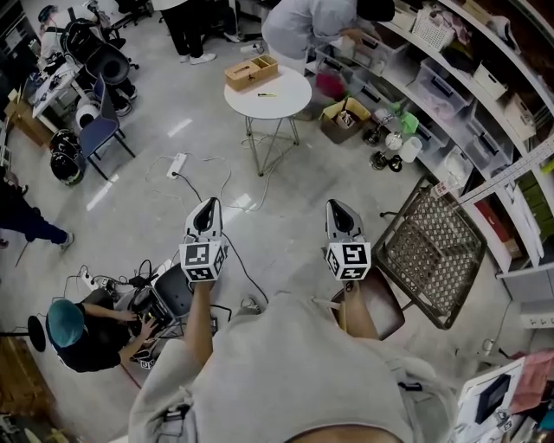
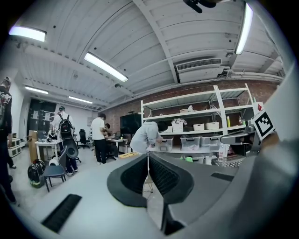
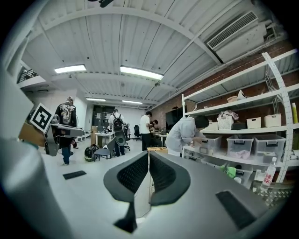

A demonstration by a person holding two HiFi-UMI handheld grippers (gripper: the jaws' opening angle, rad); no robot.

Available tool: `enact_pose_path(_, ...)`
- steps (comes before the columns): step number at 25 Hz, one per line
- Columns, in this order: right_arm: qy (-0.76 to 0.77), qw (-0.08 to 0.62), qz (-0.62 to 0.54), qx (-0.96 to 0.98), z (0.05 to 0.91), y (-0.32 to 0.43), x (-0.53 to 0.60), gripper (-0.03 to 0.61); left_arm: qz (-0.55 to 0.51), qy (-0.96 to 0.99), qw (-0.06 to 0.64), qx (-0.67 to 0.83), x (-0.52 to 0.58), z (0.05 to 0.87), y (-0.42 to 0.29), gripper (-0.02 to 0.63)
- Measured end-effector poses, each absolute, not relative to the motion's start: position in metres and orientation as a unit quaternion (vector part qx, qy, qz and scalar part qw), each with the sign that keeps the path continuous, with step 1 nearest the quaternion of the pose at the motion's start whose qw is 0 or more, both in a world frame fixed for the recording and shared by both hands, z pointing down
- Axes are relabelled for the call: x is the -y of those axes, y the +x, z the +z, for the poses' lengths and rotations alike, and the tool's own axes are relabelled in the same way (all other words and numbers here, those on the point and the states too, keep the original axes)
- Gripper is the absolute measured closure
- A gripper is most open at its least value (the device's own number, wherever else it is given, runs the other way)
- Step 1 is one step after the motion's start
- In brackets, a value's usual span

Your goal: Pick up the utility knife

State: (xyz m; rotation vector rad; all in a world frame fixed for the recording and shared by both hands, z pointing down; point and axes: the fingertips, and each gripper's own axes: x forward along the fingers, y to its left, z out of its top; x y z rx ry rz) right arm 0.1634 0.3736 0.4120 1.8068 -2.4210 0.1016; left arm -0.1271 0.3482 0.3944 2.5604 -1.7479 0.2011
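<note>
A small yellow and dark tool, which looks like the utility knife [image 1: 266,94], lies on a round white table [image 1: 286,102] far ahead, next to a wooden box [image 1: 251,73]. My left gripper [image 1: 206,208] and right gripper [image 1: 341,211] are held side by side over the floor, well short of the table and pointing toward it. Both are shut with nothing between the pads. In the left gripper view the jaws [image 2: 148,163] meet in front of the table, with the box [image 2: 128,154] just to their left. The right gripper view shows its jaws [image 3: 149,163] closed the same way, the box [image 3: 158,150] above them.
A metal mesh chair [image 1: 437,251] stands close on the right. Shelves with bins [image 1: 467,95] line the right wall, and a person [image 1: 307,26] bends over them behind the table. A power strip with cables [image 1: 177,164] lies on the floor ahead. A person [image 1: 82,329] sits low at left.
</note>
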Motion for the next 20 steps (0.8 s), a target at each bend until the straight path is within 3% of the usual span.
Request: enact_pose_path(20, 0.581, 0.065, 0.067, 0.809, 0.442, 0.186, -0.313, 0.546, 0.074, 0.81, 0.037, 0.58, -0.3, 0.421, -0.104, 0.589)
